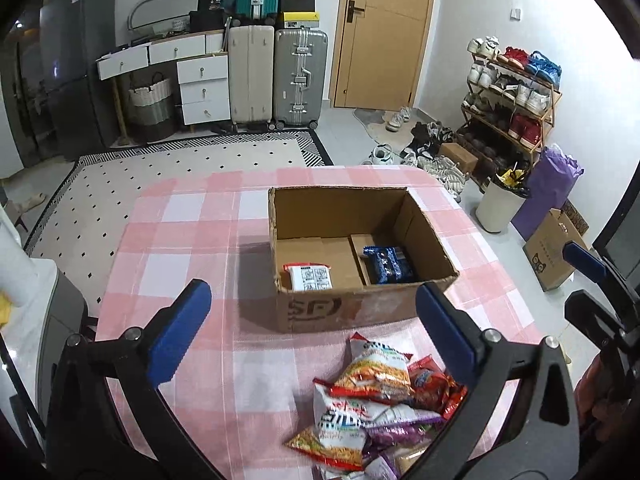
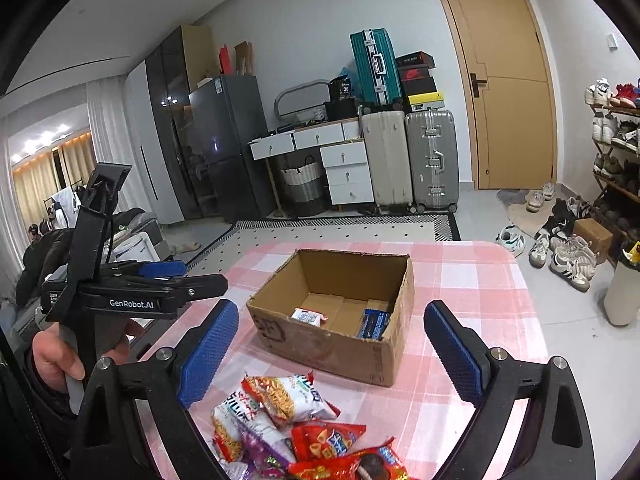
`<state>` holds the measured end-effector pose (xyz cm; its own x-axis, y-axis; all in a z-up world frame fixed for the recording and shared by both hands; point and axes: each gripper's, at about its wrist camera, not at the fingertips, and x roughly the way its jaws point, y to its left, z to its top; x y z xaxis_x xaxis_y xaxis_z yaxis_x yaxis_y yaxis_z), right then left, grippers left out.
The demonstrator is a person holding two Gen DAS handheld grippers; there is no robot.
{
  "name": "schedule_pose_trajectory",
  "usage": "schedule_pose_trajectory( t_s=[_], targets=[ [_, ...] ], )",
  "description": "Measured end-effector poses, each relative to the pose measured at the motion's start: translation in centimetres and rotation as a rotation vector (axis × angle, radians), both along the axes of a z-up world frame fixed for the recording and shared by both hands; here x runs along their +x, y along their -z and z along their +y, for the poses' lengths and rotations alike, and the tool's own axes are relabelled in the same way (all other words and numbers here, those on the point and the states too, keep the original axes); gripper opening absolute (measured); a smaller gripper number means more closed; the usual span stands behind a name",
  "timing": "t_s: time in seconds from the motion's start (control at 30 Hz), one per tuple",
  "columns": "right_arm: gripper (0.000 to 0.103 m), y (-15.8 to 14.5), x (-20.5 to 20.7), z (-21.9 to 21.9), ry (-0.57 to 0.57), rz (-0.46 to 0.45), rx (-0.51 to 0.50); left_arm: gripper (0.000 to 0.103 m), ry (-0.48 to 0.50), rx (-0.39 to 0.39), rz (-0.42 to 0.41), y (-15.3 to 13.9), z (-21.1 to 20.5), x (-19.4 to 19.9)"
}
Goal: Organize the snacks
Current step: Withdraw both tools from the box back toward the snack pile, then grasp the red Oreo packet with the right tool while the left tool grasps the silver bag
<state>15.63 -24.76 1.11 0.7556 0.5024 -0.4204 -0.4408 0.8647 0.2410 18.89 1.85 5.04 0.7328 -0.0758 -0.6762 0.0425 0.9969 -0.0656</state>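
Spilling crinkly snack packets (image 2: pixel 288 424) — red, orange, purple

Both wrist views face the cardboard box (image 1: pixel 352 256) (near, from above).

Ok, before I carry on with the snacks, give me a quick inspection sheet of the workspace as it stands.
Surface: table with pink checked cloth, flat, no spills seen.
Job's things: open cardboard box on the cloth, holding a white packet on its left side and a blue packet on its right; snack pile loose on the cloth in front of the box.
Clutter: nothing seen on the table beyond these.
Grippers: left gripper jaws open, empty, above the pile; right gripper jaws open, empty.
Cables: nothing seen.
Surroundings: suitcases, drawer unit, shoe rack, bin, closed door, patterned rug.
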Motion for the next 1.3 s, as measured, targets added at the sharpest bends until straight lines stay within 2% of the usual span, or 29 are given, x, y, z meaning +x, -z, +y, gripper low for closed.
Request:
schedule_pose_trajectory(
  t_s=[0.27, 0.43, 0.6, 0.83, 1.0, 1.3],
  targets=[
    [0.1, -0.2, -4.1, -0.7, 0.006, -0.029, -0.004, 0.102, -0.004, -0.03, -0.025, -0.5, 0.3, -5.3],
    [0.1, 0.7, -6.1, -1.3, 0.015, -0.015, 0.004, 0.102, -0.008, -0.043, -0.033, -0.1, 0.4, -8.8],
    [0.1, 2.3, -7.8, -1.4, 0.0, 0.007, 0.006, 0.102, -0.012, -0.042, -0.026, 0.9, 0.0, -10.7],
    [0.1, 4.7, -9.2, -0.5, -0.04, 0.056, -0.026, 0.102, -0.017, -0.08, 0.005, 2.3, 0.1, -12.1],
    [0.1, 6.4, -9.7, 0.1, -0.054, 0.089, -0.036, 0.102, -0.018, -0.08, 0.014, 3.0, 0.1, -12.9],
    [0.1, 10.2, -8.8, 0.9, -0.083, 0.157, -0.036, 0.102, -0.017, -0.102, 0.054, 5.7, 0.4, -13.5]
  ],
)
